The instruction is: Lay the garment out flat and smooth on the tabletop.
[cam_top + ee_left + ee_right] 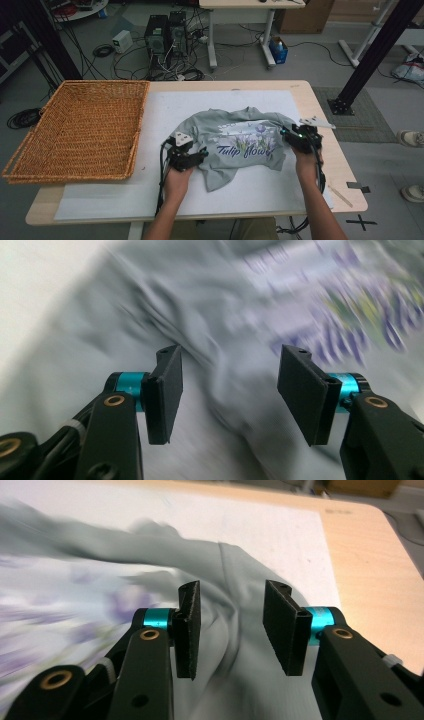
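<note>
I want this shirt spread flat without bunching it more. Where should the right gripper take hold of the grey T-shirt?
Probably at the raised fold along the grey T-shirt's edge nearest the right gripper, coming in low from the table's right side. That ridge stands up off the white mat and already lies between the open jaws, so the pads can pinch cloth alone.

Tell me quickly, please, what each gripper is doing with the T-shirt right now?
Left gripper: open, jaws apart over the grey T-shirt, holding nothing.
Right gripper: open above the T-shirt's edge, holding nothing.
</note>
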Demonstrator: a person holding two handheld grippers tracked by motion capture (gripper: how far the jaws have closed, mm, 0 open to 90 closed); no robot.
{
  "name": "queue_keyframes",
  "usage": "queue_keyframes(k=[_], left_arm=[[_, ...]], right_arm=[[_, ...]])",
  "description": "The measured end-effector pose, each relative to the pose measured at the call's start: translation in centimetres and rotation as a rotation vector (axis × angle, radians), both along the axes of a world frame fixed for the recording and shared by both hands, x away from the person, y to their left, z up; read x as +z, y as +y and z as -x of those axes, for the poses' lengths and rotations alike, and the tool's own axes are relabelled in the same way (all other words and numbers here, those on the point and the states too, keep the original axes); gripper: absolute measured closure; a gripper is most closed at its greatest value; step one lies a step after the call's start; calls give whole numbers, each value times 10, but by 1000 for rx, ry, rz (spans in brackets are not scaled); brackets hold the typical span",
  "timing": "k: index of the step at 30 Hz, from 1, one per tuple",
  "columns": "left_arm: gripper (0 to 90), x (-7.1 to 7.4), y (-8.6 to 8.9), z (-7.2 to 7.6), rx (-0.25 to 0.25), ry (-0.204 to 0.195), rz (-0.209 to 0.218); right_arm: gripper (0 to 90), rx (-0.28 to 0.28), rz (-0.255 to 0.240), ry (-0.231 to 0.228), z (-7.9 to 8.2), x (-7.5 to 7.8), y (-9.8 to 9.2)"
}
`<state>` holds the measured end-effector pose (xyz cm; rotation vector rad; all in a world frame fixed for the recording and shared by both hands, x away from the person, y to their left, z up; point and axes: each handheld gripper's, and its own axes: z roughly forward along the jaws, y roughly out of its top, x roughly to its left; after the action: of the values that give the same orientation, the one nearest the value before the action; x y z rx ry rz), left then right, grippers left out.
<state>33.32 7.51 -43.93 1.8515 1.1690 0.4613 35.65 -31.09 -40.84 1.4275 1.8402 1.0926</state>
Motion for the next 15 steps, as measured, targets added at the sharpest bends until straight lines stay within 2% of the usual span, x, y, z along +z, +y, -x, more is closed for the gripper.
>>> queue_keyframes(k=[1, 2, 3, 4, 5, 6, 7, 8, 9, 10, 11, 12, 13, 14, 15], left_arm=[[433, -3, -3, 2, -6, 12, 0], [434, -12, -10, 1, -26, 68, -22], [444, -12, -10, 1, -26, 68, -22], [521, -12, -15, 1, -2, 53, -78], [692, -12, -14, 1, 1, 57, -77], [779, -12, -12, 0, 5, 59, -65], [844, -12, -9, 0, 6, 76, -44], [849, -12, -7, 2, 13, 75, -45], [853, -11, -4, 6, 19, 72, -47], [855, -11, 0, 11, 18, 72, -37], [855, -11, 4, 18, 21, 68, -28], [855, -11, 4, 18, 21, 68, -28], [855, -9, 15, 35, 18, 52, -16], [855, -8, 21, 45, 15, 47, -7], [855, -8, 21, 45, 15, 47, -7]], right_arm=[[534, 21, -15, 10, 10, -2, -1], [525, 39, -29, 36, 27, -7, -2], [525, 39, -29, 36, 27, -7, -2], [500, 91, -36, 105, 45, -20, 5], [500, 114, -28, 138, 51, -28, 10], [508, 143, -16, 169, 54, -34, 15], [574, 160, -3, 191, 56, -39, 20], [640, 168, 47, 175, 58, -44, 26], [787, 173, 64, 165, 61, -44, 27], [839, 185, 57, 173, 62, -42, 27], [854, 197, 62, 167, 67, -41, 26], [860, 212, 67, 169, 74, -39, 26], [860, 232, 77, 168, 82, -38, 25], [860, 245, 80, 167, 94, -37, 24], [860, 256, 74, 166, 107, -35, 22]])
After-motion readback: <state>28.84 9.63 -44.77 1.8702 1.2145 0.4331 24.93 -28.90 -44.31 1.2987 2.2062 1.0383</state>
